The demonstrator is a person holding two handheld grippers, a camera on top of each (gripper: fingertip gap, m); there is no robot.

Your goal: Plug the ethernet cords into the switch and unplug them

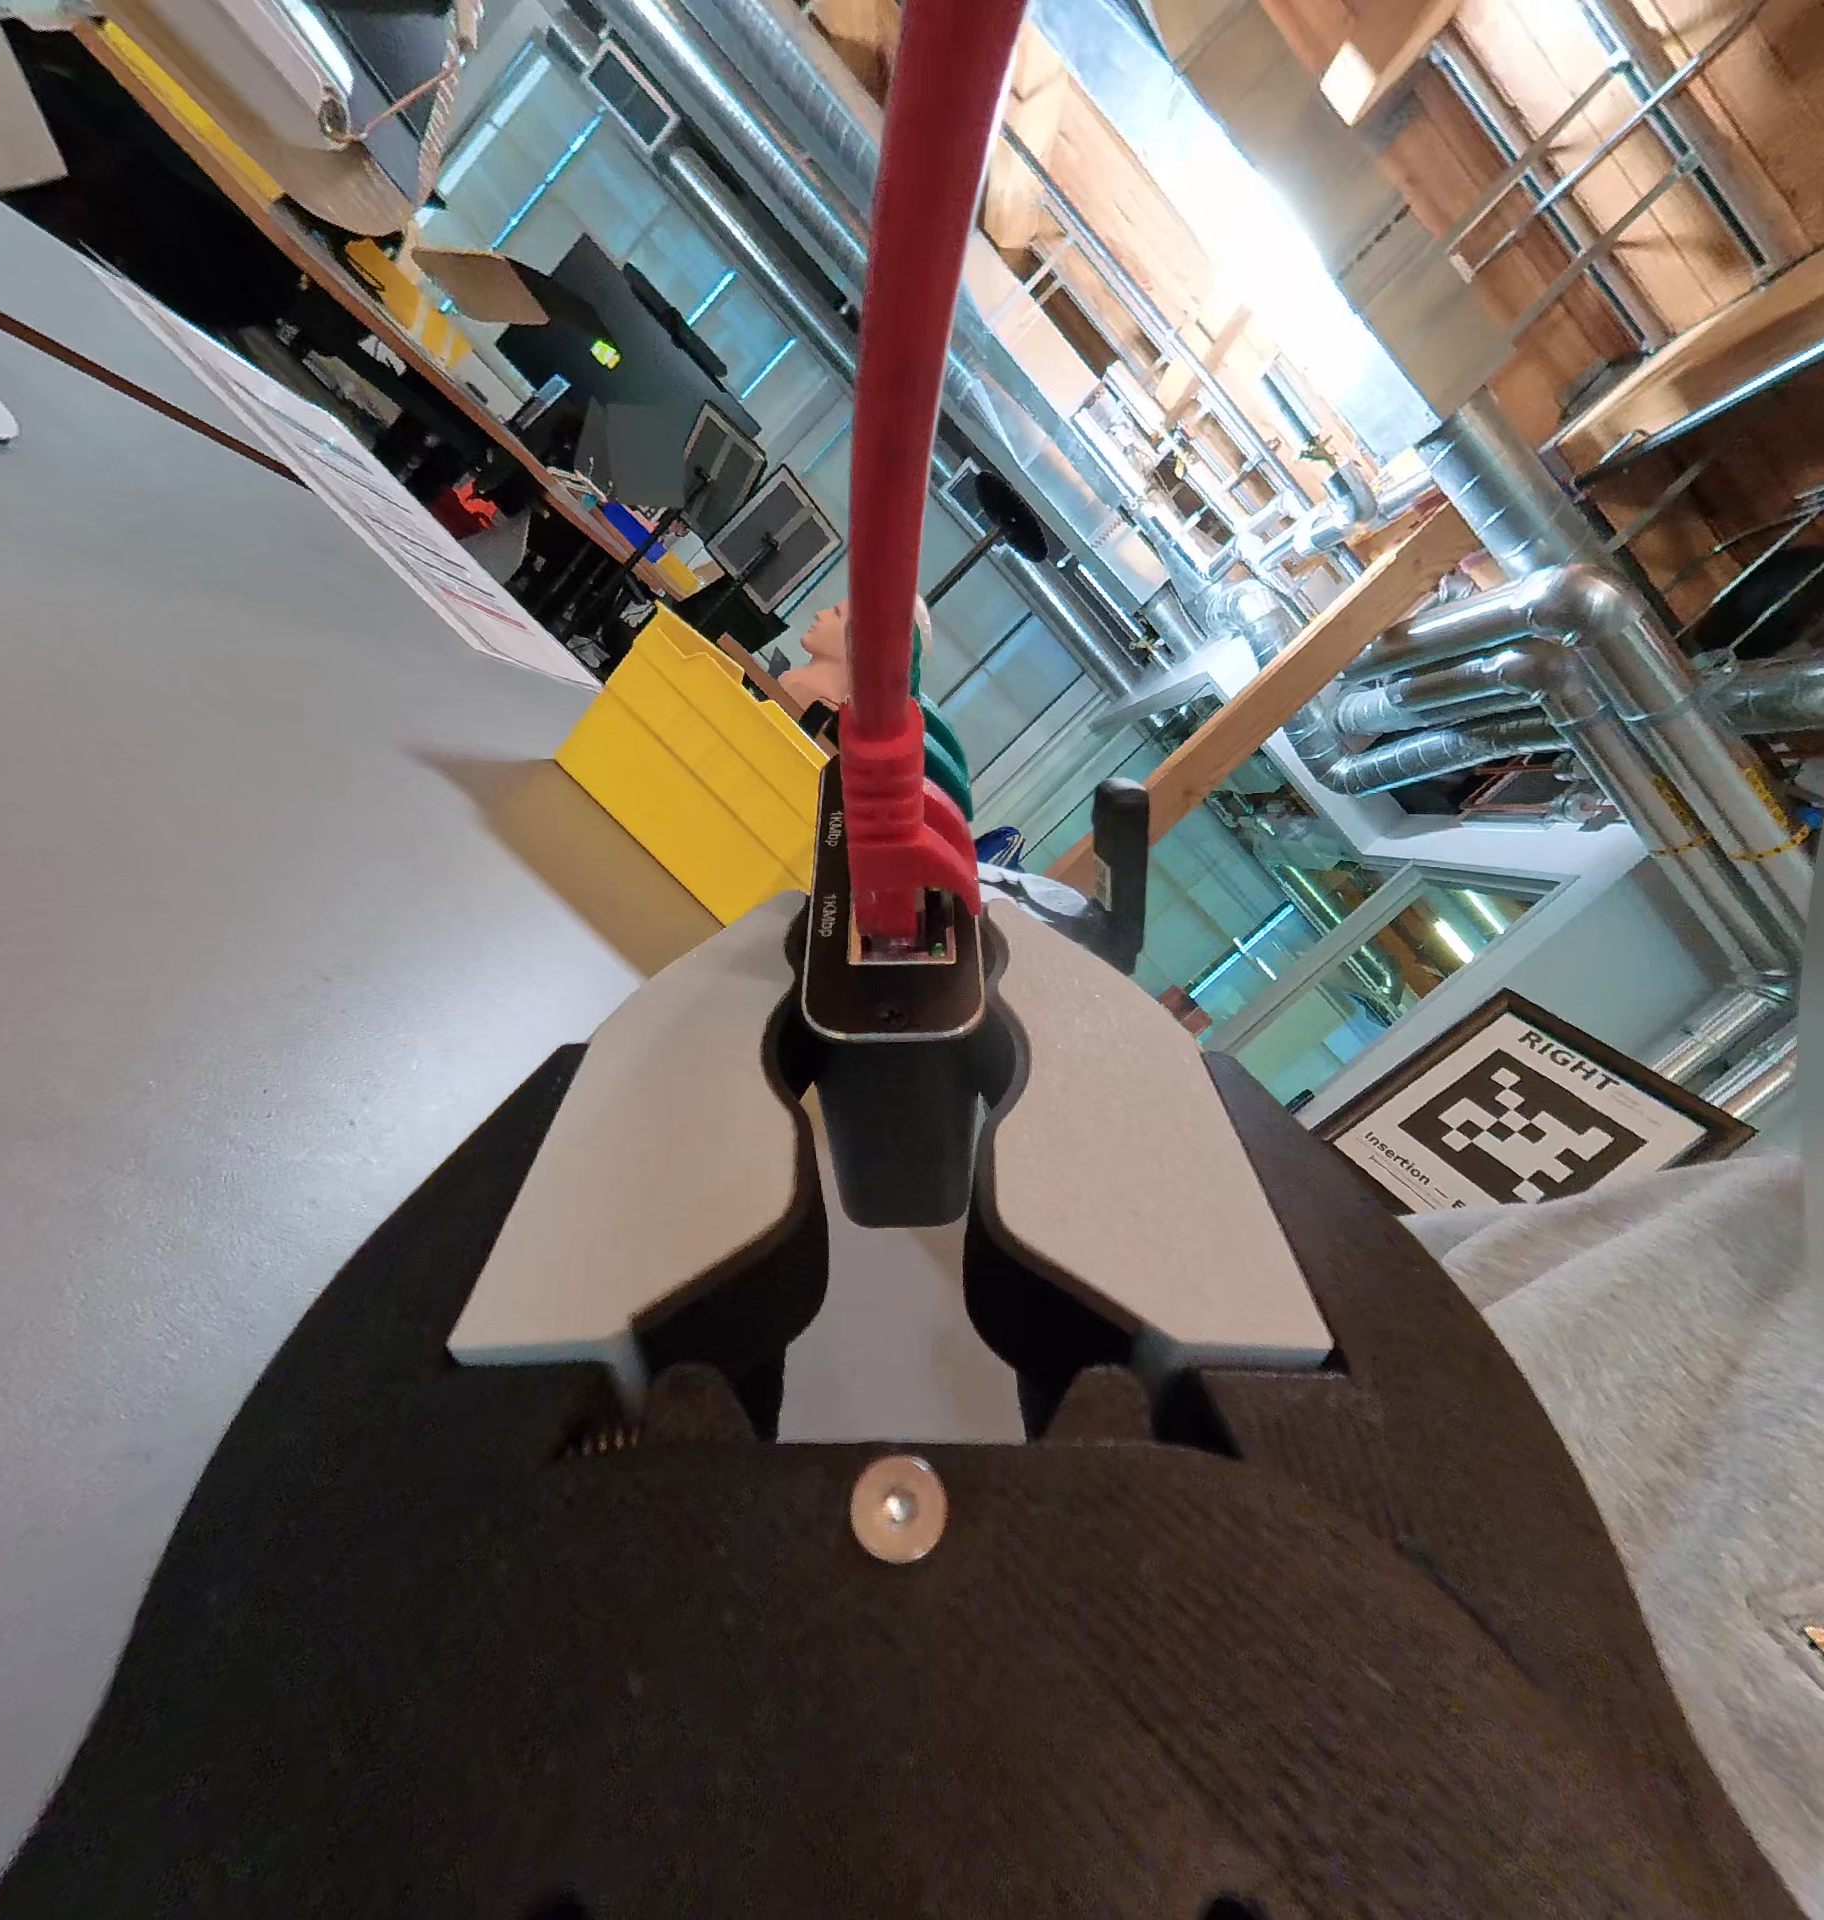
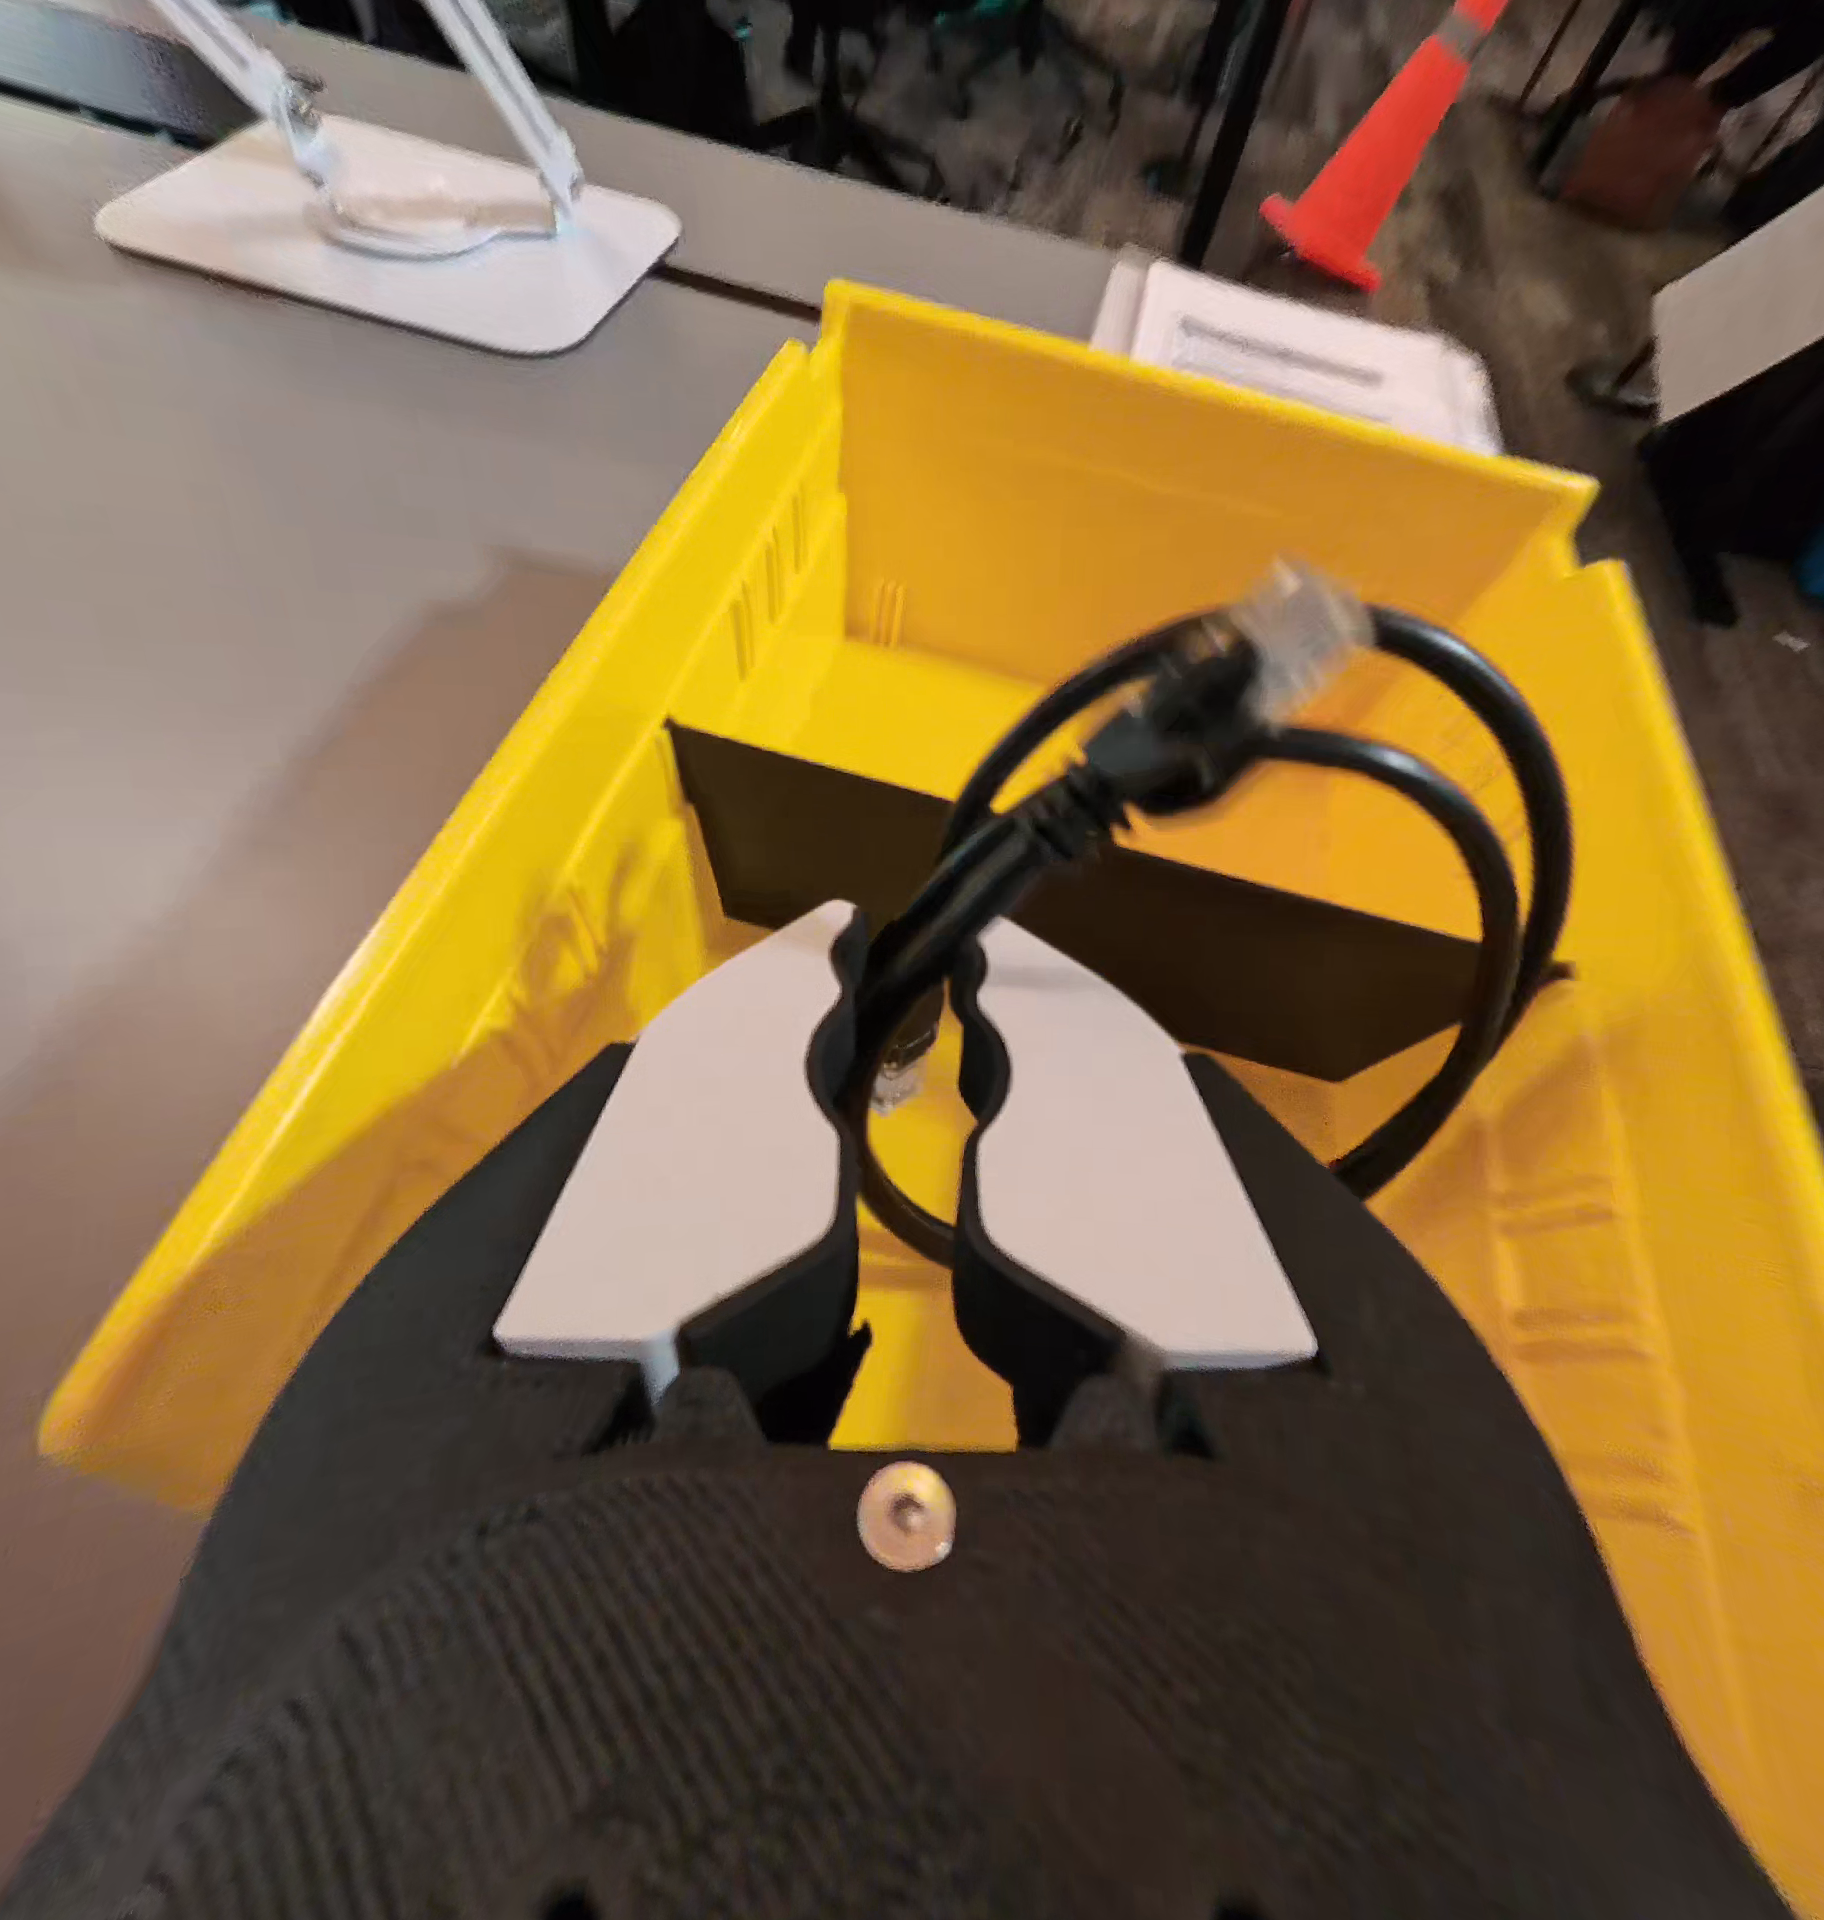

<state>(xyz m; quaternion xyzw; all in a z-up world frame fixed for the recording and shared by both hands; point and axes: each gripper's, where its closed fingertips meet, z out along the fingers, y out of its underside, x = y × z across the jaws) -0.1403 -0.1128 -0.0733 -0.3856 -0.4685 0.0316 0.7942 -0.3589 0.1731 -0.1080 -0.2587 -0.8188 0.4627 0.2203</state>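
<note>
In the left wrist view my left gripper (image 1: 895, 997) is shut on a small black switch (image 1: 892, 1101), held end-up off the grey table (image 1: 212, 935). A red ethernet cord (image 1: 903, 416) is plugged into its nearest port and rises out of the top of the view. A green plug (image 1: 944, 753) shows behind it, mostly hidden. In the right wrist view my right gripper (image 2: 908, 966) is shut on one plug end of a coiled black ethernet cord (image 2: 1448, 862) and holds it above a yellow bin (image 2: 627, 831). The cord's other clear plug (image 2: 1303, 634) sticks up free.
The yellow bin (image 1: 679, 769) has a black divider (image 2: 1147, 935) across it and stands on the table. A white stand base (image 2: 388, 239) sits at the back left. A framed marker card (image 1: 1531, 1122) and a grey sleeve (image 1: 1666, 1455) are at the right. An orange cone (image 2: 1386, 145) stands on the floor.
</note>
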